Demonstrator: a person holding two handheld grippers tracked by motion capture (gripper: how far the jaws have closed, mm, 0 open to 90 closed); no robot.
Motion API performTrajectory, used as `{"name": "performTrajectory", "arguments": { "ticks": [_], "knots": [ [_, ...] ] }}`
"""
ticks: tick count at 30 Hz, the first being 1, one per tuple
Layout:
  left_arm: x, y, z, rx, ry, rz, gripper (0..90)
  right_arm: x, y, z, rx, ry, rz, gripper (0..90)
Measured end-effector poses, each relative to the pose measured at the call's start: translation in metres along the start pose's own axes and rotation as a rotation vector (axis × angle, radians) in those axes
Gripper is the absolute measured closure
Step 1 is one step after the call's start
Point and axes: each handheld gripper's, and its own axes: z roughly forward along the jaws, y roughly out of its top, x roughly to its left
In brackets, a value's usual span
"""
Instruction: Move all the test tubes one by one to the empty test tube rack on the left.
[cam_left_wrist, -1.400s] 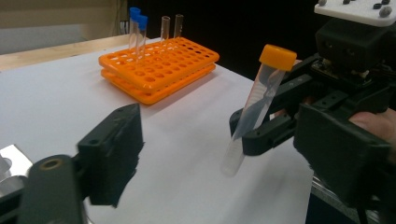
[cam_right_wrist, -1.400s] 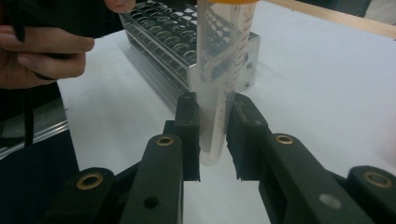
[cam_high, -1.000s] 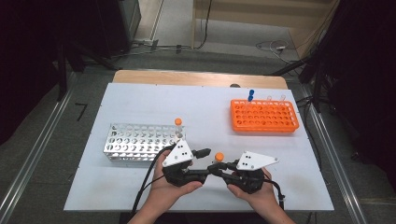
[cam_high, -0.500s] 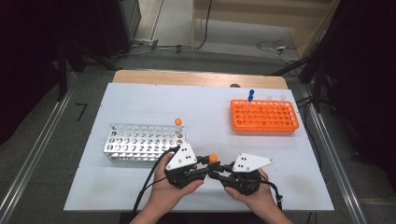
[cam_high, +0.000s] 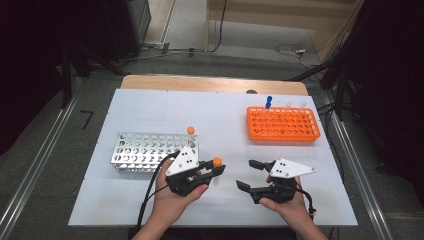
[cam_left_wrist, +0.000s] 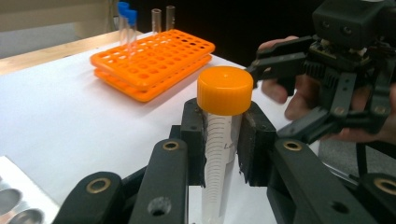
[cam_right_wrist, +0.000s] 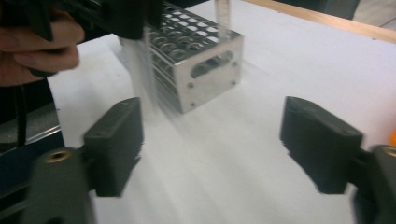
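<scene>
Left claw (cam_left_wrist: 223, 140) clamped on orange-capped tube (cam_left_wrist: 222, 140), right claw (cam_right_wrist: 210, 140) just sprung wide, nothing between its jaws

A white table (cam_high: 150, 107) is seen in the middle of the high view, with a strip of bare wood (cam_high: 210, 83) along its far edge. At the left centre of the frame, a silver metal rack (cam_high: 145, 151) is set directly on the top, with an orange-capped tube (cam_high: 191, 132) standing at its right end. At the upper right, an orange rack (cam_high: 283, 124) is placed, holding a blue-capped tube (cam_high: 268, 101) and what appear to be two clear tubes (cam_high: 295, 105).
</scene>
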Motion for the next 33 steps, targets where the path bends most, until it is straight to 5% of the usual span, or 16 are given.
{"name": "performTrajectory", "arguments": {
  "ticks": [10,23,33],
  "knots": [
    [0.015,0.002,-0.015,-0.011,0.041,-0.017,74.9,-0.030,-0.009,-0.027,-0.034,-0.027,0.054,0.1],
    [0.037,0.012,-0.044,-0.070,0.115,-0.040,74.9,-0.065,-0.024,-0.048,-0.042,-0.110,0.112,0.0],
    [0.058,0.021,-0.057,-0.089,0.174,-0.043,75.0,-0.077,-0.031,-0.054,-0.053,-0.150,0.136,0.0]
  ]
}}
